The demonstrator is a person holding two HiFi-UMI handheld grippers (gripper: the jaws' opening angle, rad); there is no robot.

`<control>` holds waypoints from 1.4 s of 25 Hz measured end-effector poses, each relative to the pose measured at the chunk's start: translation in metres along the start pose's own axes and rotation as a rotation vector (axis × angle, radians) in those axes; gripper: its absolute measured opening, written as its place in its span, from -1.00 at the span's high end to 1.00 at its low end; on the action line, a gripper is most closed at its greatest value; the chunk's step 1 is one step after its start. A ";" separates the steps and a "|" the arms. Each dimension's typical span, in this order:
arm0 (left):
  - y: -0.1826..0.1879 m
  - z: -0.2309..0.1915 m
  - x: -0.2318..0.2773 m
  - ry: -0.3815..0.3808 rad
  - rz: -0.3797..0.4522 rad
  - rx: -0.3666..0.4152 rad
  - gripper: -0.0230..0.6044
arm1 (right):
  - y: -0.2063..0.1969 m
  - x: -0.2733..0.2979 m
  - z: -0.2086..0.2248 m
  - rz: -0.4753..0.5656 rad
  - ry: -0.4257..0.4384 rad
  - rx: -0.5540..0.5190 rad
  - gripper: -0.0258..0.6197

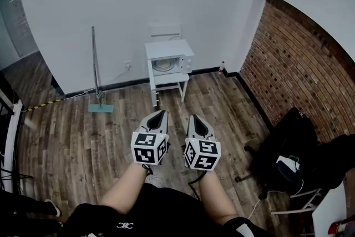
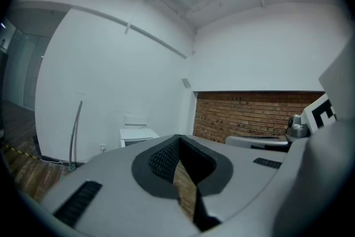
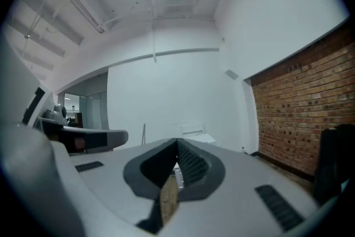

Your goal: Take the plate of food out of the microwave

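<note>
A white microwave point(image 1: 169, 57) stands on a small white table point(image 1: 171, 81) against the far wall. A round pale plate point(image 1: 164, 64) shows at its front; whether the door stands open I cannot tell. Both grippers hang side by side over the wooden floor, well short of the microwave. My left gripper point(image 1: 159, 113) is shut with nothing in it, and so is my right gripper point(image 1: 195, 117). In the left gripper view the jaws point(image 2: 177, 137) meet at the tip, with the microwave point(image 2: 137, 134) far behind. The right gripper point(image 3: 177, 142) is likewise shut and empty.
A long-handled mop point(image 1: 95, 72) leans on the wall left of the table. A brick wall point(image 1: 299, 53) runs along the right, with a black chair and bags point(image 1: 294, 147) in front of it. A small bottle point(image 1: 222, 67) stands in the corner.
</note>
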State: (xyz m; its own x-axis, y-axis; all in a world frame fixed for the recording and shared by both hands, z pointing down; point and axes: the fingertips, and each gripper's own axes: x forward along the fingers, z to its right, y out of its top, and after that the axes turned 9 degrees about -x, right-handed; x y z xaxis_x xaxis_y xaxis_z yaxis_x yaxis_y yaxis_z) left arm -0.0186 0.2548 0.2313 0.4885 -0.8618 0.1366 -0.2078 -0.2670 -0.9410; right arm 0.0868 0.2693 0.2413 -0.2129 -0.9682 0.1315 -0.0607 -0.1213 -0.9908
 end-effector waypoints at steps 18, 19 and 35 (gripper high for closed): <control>-0.012 -0.003 0.088 -0.064 -0.036 -0.003 0.95 | -0.025 0.057 0.036 -0.057 0.002 0.009 0.88; -0.011 -0.007 0.098 -0.066 -0.038 -0.004 0.95 | -0.024 0.067 0.039 -0.059 -0.002 0.003 0.88; 0.047 -0.105 0.237 -0.005 -0.049 -0.007 0.95 | 0.012 0.249 0.063 -0.061 0.016 0.001 0.88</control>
State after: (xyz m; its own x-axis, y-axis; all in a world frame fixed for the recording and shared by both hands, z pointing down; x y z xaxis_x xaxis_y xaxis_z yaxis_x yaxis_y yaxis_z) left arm -0.0016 -0.0072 0.2518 0.5023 -0.8455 0.1811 -0.1896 -0.3120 -0.9310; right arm 0.0943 0.0127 0.2598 -0.2247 -0.9554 0.1917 -0.0729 -0.1797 -0.9810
